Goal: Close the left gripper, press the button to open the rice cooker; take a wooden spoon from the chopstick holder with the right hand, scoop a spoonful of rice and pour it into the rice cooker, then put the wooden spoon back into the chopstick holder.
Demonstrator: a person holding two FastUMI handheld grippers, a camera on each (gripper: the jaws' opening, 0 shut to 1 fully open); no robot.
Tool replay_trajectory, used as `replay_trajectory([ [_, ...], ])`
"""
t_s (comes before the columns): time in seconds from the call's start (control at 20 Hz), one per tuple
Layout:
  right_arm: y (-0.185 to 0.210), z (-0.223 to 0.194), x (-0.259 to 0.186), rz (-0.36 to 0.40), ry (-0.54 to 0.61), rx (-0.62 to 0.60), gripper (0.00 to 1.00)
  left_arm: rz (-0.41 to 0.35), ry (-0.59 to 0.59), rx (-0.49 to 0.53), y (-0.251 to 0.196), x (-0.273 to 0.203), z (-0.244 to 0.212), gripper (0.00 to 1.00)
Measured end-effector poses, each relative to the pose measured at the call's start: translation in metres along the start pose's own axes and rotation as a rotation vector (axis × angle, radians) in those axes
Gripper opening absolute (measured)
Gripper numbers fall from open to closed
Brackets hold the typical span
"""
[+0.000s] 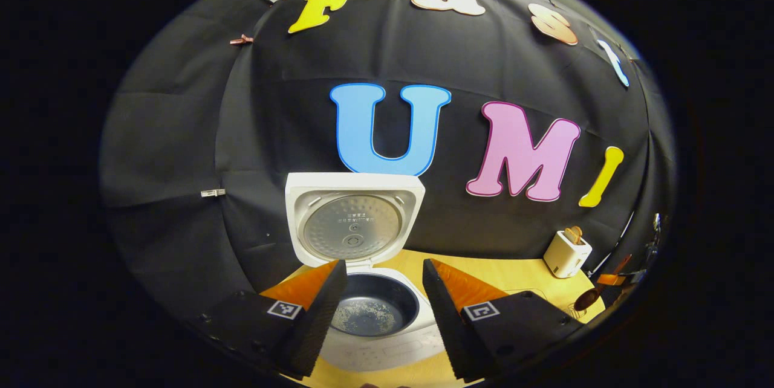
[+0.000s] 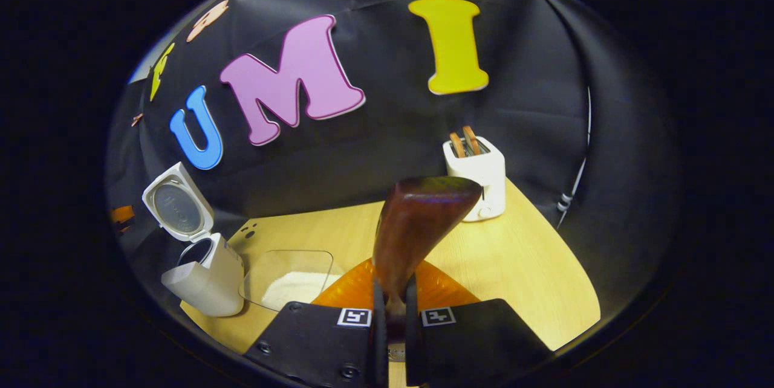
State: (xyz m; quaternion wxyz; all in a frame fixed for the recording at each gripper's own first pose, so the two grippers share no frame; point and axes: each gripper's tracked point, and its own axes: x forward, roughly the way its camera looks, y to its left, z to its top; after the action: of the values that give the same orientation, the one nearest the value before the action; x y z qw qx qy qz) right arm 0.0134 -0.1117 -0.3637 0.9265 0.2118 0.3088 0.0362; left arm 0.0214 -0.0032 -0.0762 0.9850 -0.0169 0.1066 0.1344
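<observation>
Two claws working at once. Left claw [image 1: 378, 309] hanging with fingers apart and holding nothing, looking straight down into the rice cooker [image 1: 369, 315], lid [image 1: 354, 222] standing fully up, a thin scatter of grains lying in the dark inner pot [image 1: 372, 309]. Right claw [image 2: 394, 327] clamping both fingers on the handle of the wooden spoon [image 2: 417, 225], bowl of the spoon rising upright ahead of the fingers, well above the counter [image 2: 514, 267].

Judging the step in hand as either going to the rice or carrying the spoon back; cannot tell whether any rice is lying in the spoon's bowl, and the chopstick holder's place cannot be told either. Sitting to the spoon's left: clear rice container [image 2: 290, 282] with white rice at its bottom, just beside the rice cooker [image 2: 199, 279]. Standing well apart at the back: toaster [image 2: 478, 176].

Doing it well: keeping the grip firm and low on the handle, tipping the bowl forward before dipping, entering the container inside its near wall, levelling the spoon before lifting, travelling slowly over the short gap to the pot, avoiding the raised lid.
</observation>
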Motion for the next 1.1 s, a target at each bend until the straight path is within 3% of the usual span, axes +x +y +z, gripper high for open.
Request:
replay_trajectory([
  [0.25, 0.068, 0.026, 0.018, 0.112, -0.030, -0.028, 0.15, -0.001, 0.007, -0.023, 0.013, 0.001, -0.008, 0.82],
  [0.55, 0.141, -0.012, 0.073, 0.179, 0.040, -0.168, 0.15, 0.014, 0.021, -0.029, 0.042, 0.009, -0.011, 0.82],
  [0.85, 0.146, -0.065, 0.126, 0.061, 0.126, -0.325, 0.16, 0.017, 0.036, -0.013, 0.070, 0.018, -0.012, 0.82],
  [1.1, 0.146, -0.097, 0.149, -0.002, 0.184, -0.360, 0.16, -0.001, 0.063, -0.001, 0.084, 0.030, -0.021, 0.82],
])
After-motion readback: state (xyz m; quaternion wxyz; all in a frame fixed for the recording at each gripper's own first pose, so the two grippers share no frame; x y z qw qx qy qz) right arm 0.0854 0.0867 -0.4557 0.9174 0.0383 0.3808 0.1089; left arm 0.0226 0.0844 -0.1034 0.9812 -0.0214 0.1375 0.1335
